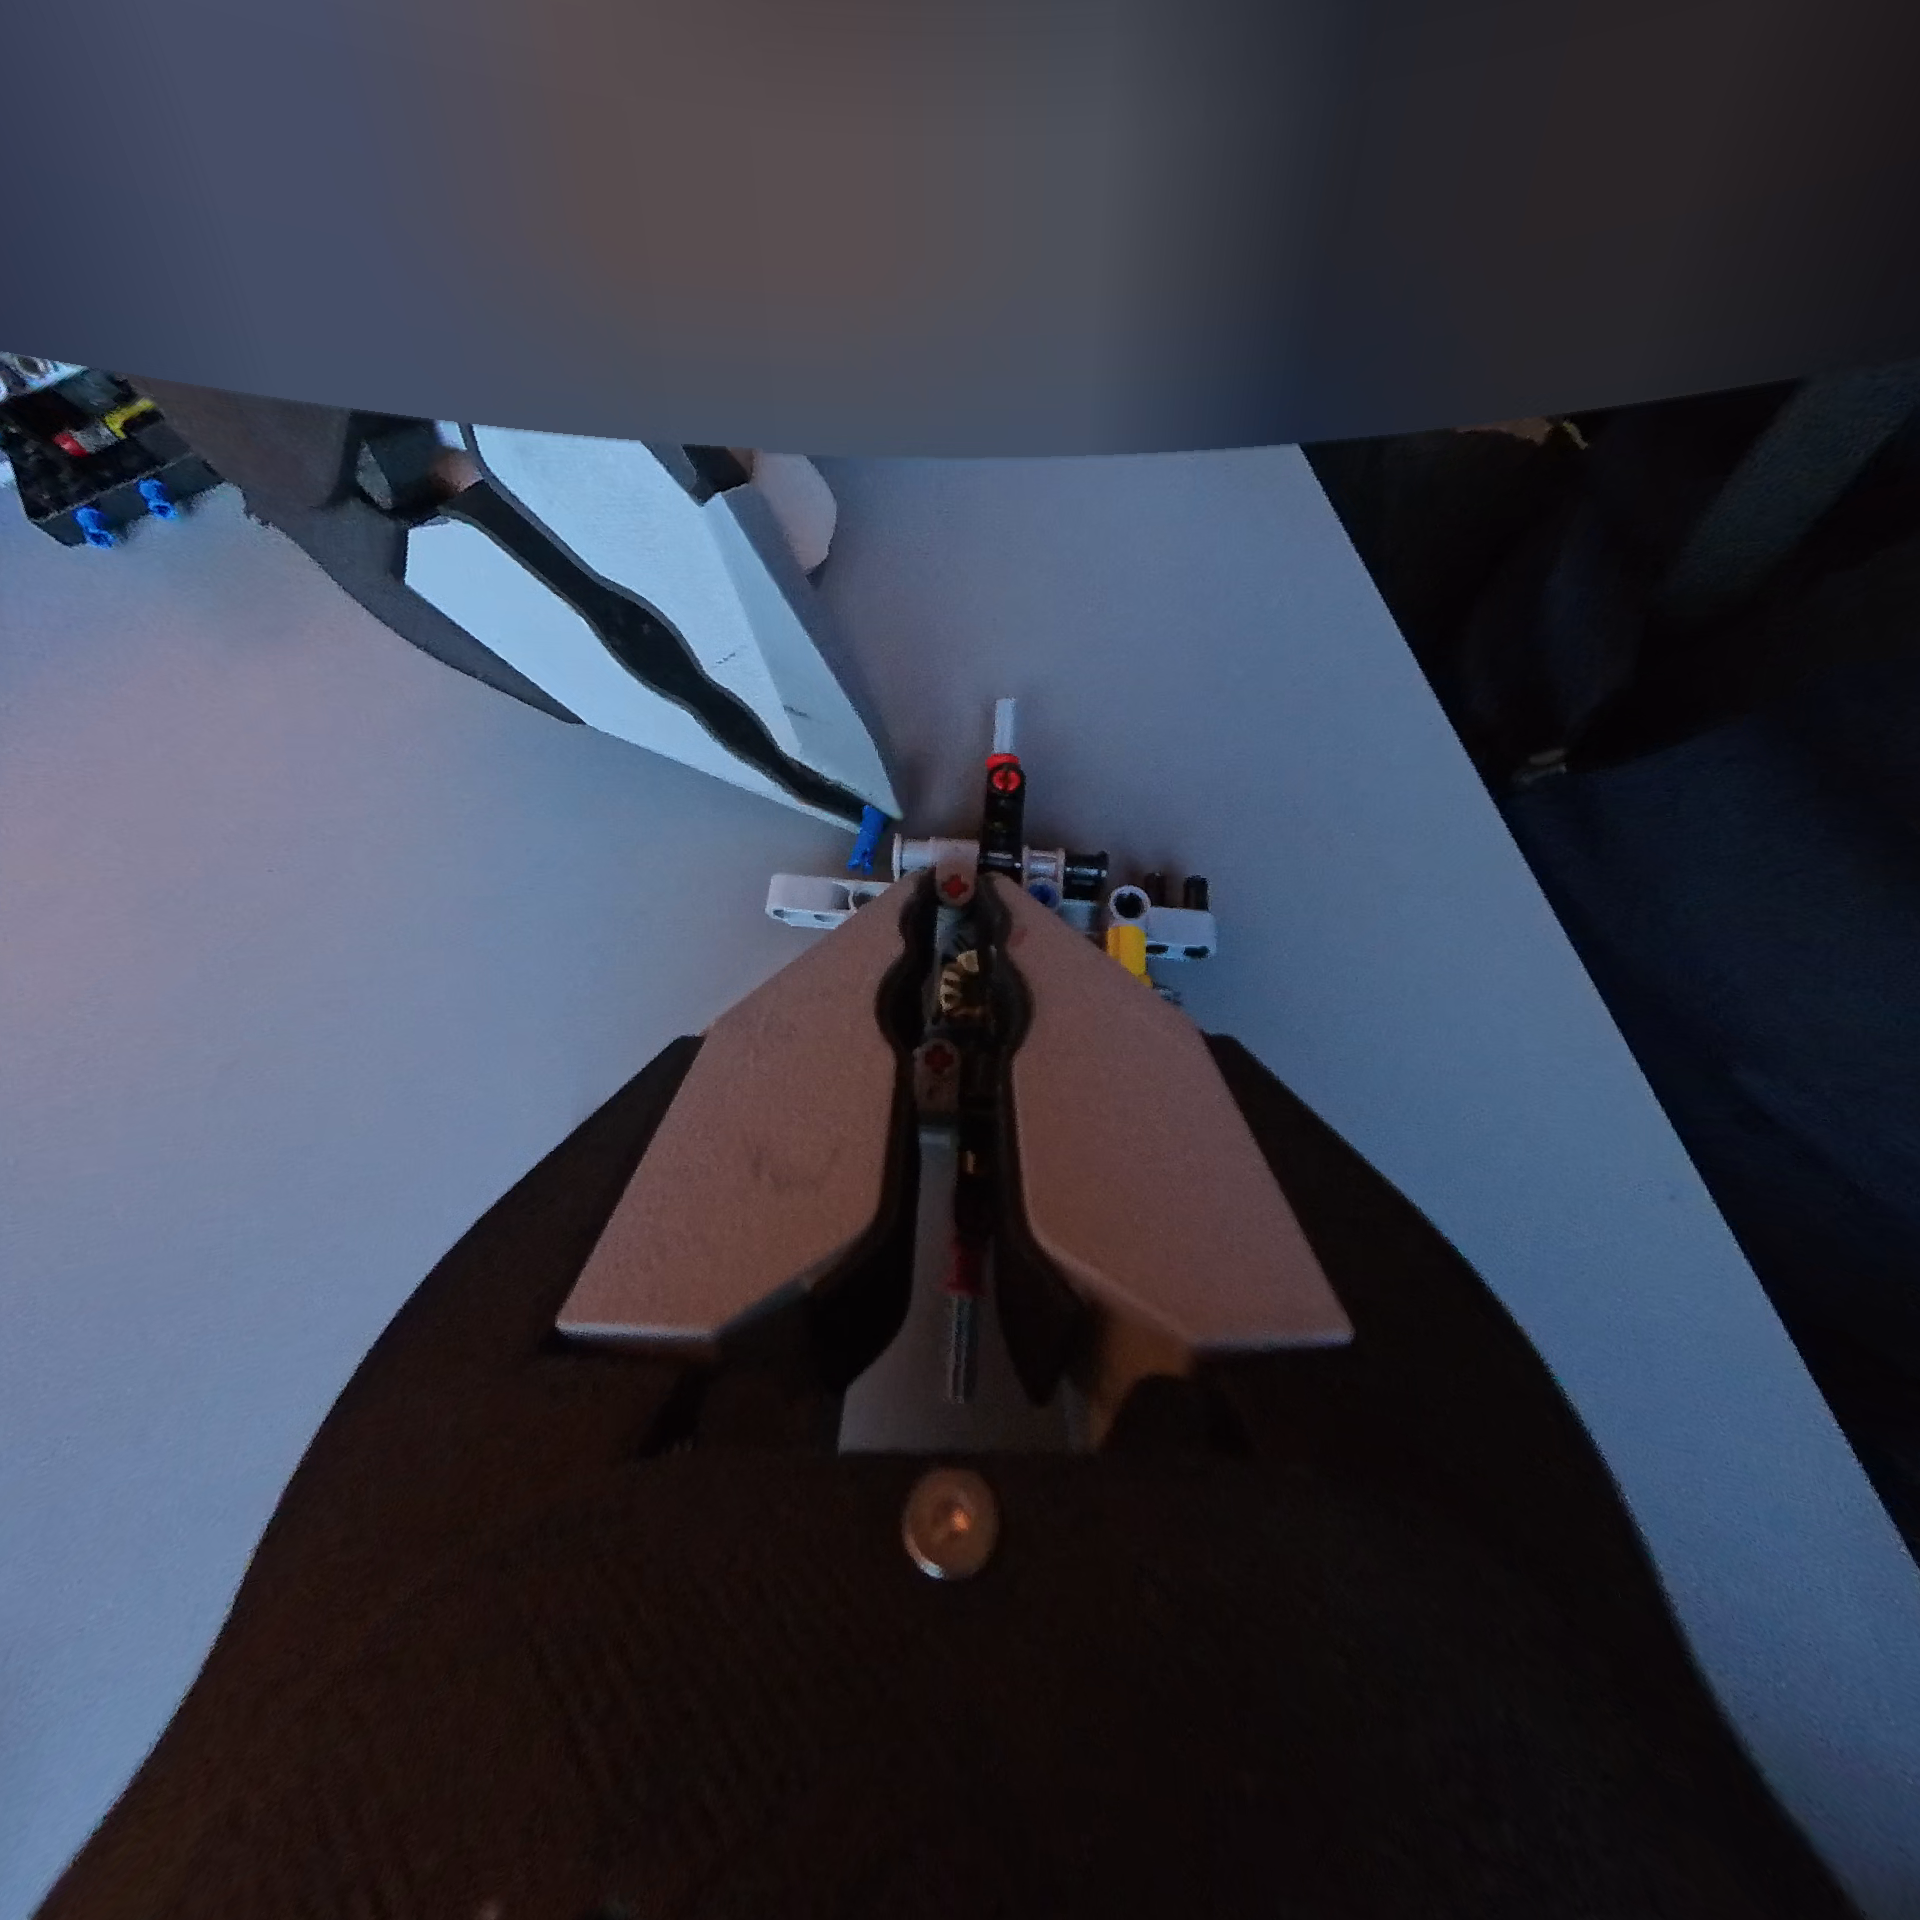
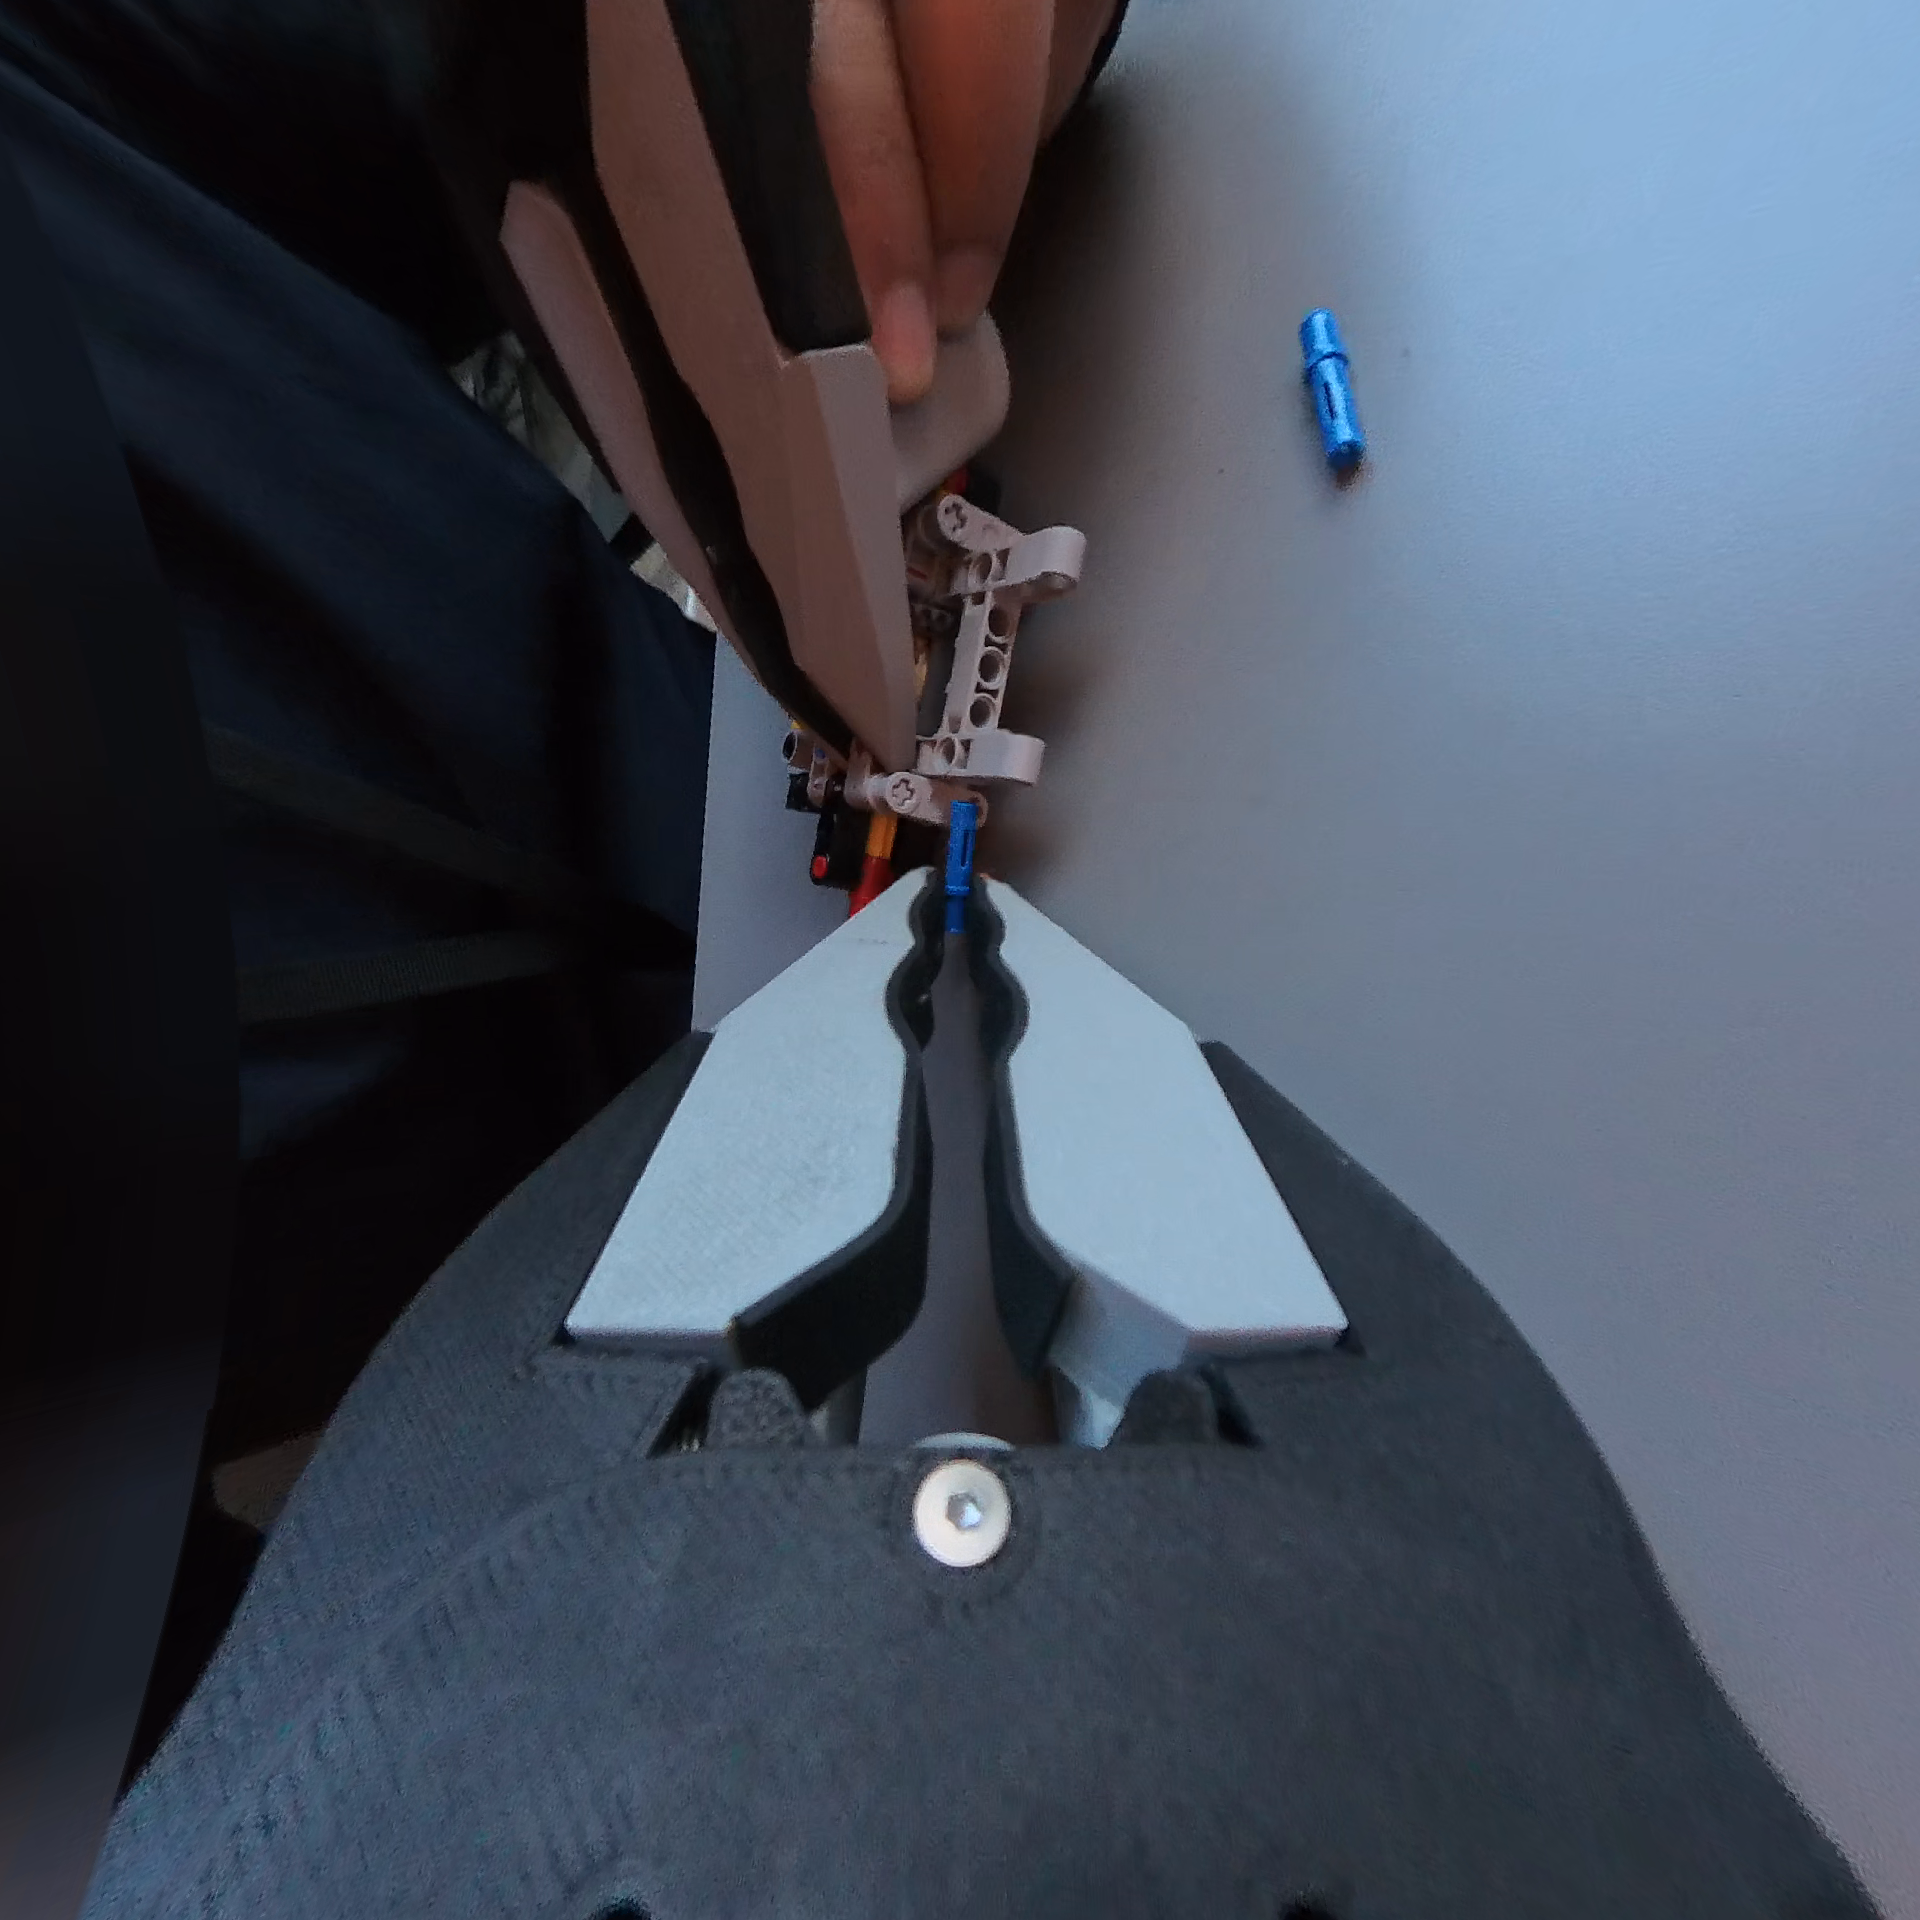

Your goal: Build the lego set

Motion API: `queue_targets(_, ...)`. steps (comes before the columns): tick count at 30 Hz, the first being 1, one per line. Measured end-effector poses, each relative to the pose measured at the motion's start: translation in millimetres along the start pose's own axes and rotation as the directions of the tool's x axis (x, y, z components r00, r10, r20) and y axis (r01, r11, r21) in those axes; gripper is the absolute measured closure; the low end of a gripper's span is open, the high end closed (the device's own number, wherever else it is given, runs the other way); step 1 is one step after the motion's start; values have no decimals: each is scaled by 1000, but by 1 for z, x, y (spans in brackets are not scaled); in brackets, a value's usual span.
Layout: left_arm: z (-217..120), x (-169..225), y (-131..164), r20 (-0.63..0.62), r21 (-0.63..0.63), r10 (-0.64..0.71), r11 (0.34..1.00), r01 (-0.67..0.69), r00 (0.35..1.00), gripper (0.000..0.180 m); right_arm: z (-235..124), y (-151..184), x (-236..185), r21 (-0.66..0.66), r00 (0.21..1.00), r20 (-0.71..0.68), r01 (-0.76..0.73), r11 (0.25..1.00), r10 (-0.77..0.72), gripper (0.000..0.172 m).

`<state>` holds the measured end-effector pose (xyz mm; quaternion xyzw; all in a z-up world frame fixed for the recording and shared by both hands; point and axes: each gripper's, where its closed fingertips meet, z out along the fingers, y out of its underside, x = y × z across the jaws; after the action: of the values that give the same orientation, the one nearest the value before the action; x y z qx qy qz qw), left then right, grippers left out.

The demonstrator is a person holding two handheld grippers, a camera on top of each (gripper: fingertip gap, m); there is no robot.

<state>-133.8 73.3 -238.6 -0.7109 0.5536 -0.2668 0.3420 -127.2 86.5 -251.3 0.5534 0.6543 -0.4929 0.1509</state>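
Observation:
My left gripper (image 1: 961,883) is shut on a small toy-brick assembly (image 1: 997,883) of grey beams, black, red and yellow parts, held just over the white table (image 1: 416,1039). The assembly also shows in the right wrist view (image 2: 977,665), gripped by the left gripper (image 2: 894,748) with a hand on it. My right gripper (image 2: 958,883) is shut on a blue pin (image 2: 961,847), whose free end touches or nearly touches the assembly's lower grey connector. In the left wrist view the right gripper (image 1: 878,816) comes in from the upper left with the blue pin (image 1: 868,836) at its tip.
A second blue pin (image 2: 1330,384) lies loose on the table to the right. A dark brick build with blue pins (image 1: 94,457) sits at the far left. The table's edge (image 1: 1507,831) runs diagonally on the right, with dark clothing beyond. Both grippers' tips are close together, under 4 cm apart.

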Motion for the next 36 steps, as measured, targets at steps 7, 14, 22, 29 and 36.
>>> queue_targets(7, 0, -2, 0, 58, -29, 39, 999, -37, 998, 175, 2, 5, -5, -34, 994, 52, -91, 995, 92, 171)
queue_targets(14, 1, -3, -1, 59, -20, 24, 1000, -23, 998, 175, 5, 8, -6, -91, 991, 50, -118, 989, 123, 171)
queue_targets(22, 1, -3, 0, 57, -21, 21, 1000, -20, 998, 175, 4, 6, -9, -89, 986, 100, -123, 988, 132, 171)
queue_targets(29, 0, -3, 0, 59, -20, 21, 1000, -20, 998, 175, 2, 4, -10, -76, 980, 129, -140, 987, 149, 171)
queue_targets(36, 1, -2, -1, 44, -11, 2, 1000, -2, 999, 175, 3, 5, -9, -87, 983, 116, -130, 988, 139, 171)
